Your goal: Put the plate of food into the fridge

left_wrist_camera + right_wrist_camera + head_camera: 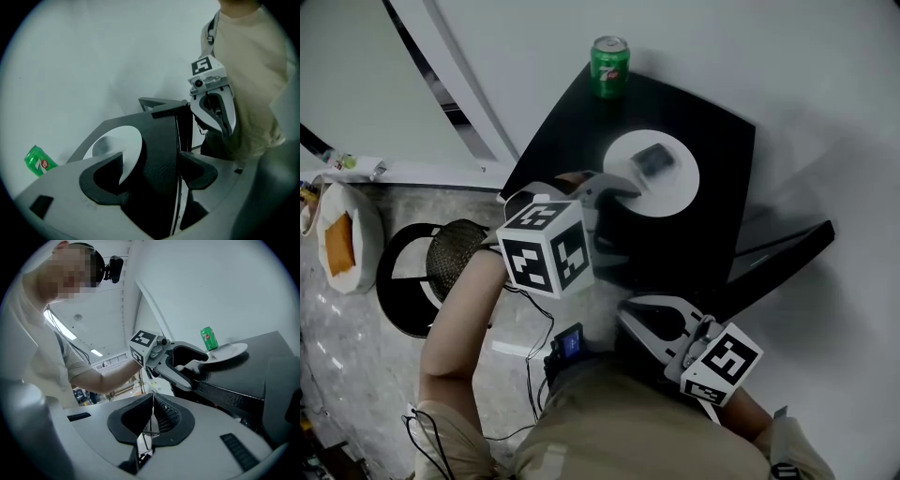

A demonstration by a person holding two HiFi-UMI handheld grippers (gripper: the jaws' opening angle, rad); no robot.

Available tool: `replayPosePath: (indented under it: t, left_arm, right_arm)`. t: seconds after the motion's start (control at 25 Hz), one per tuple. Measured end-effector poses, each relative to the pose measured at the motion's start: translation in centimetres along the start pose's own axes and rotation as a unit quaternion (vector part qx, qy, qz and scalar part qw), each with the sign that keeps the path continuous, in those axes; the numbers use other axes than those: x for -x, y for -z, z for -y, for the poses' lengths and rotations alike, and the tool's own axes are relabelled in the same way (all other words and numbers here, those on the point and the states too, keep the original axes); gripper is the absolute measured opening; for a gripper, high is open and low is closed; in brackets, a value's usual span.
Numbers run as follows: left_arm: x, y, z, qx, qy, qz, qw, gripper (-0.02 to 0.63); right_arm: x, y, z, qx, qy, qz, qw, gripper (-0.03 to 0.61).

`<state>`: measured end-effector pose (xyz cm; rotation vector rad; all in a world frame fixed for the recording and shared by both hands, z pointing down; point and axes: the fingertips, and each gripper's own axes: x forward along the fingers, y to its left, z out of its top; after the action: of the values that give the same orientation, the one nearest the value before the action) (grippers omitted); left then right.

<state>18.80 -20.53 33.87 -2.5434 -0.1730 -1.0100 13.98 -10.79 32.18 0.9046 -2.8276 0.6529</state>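
Observation:
A white plate (677, 192) with a dark piece of food (653, 159) lies on the black top of the fridge (712, 141). My left gripper (614, 220) is open at the plate's near left edge. One finger reaches the rim and the other hangs over the fridge's front corner. In the left gripper view only the black top (159, 136) lies between the jaws of the left gripper (151, 159), and the plate (117, 140) sits just left of them. My right gripper (630, 311) is shut and empty, low in front of the fridge. The right gripper view shows the right gripper (151, 411) closed.
A green soda can (609, 66) stands at the far corner of the fridge top, beyond the plate. A black panel (787, 244) juts out at the fridge's right side. On the floor to the left are a round black stool (422, 272) and a white bag (342, 244).

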Motion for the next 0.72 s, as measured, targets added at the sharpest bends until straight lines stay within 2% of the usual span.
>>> replayPosePath:
  t: [0.28, 0.72]
  left_arm:
    - [-0.4, 0.5, 0.0, -0.016, -0.022, -0.023, 0.9994, 0.348]
    - [-0.1, -0.5, 1.9, -0.018, -0.031, -0.023, 0.9991, 0.347]
  right_arm:
    - [-0.3, 0.5, 0.0, -0.005, -0.01, -0.004, 1.0, 0.021]
    - [0.3, 1.1, -0.5, -0.014, -0.009, -0.008, 1.0, 0.021]
